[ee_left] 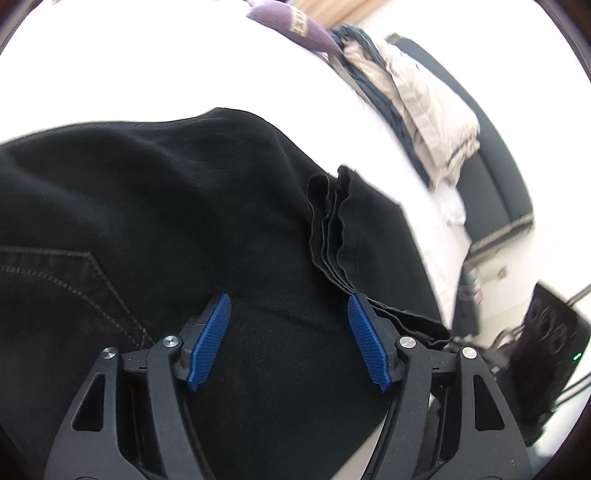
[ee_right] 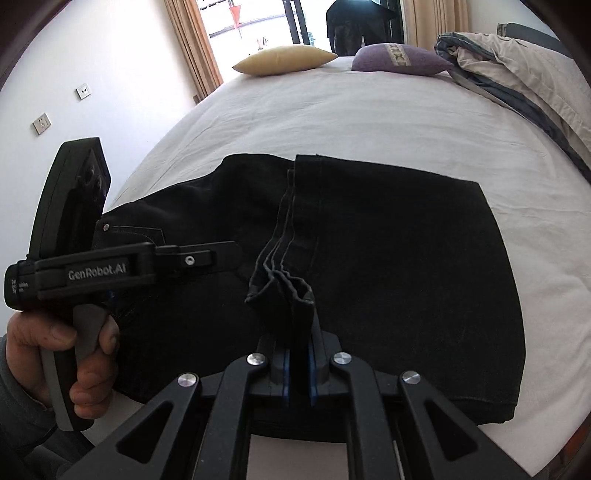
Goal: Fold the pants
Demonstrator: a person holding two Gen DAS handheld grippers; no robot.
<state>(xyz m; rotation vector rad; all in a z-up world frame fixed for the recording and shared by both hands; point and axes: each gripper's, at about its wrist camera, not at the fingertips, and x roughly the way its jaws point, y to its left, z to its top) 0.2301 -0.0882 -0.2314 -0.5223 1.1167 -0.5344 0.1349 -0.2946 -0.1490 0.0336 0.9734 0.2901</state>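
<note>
Left gripper fills the lower half of its own wrist view, its blue pads spread wide apart with nothing between them, hovering over the black pants. Those pants cover the view from nine o'clock through the centre, lying folded on the white bed; a stitched pocket seam shows toward eight o'clock. The stacked hem edges run from the centre down to the right-hand pad. A beige and grey blanket lies at two o'clock, a purple cushion at twelve.

Seen from the right wrist, the right gripper at six o'clock is clamped tight on the bunched hem layers of the pants, which spread across the middle of the bed. At eight o'clock a hand grips the left gripper, held over the pants' pocket end. A yellow cushion, purple cushion and blanket sit from twelve to two o'clock.
</note>
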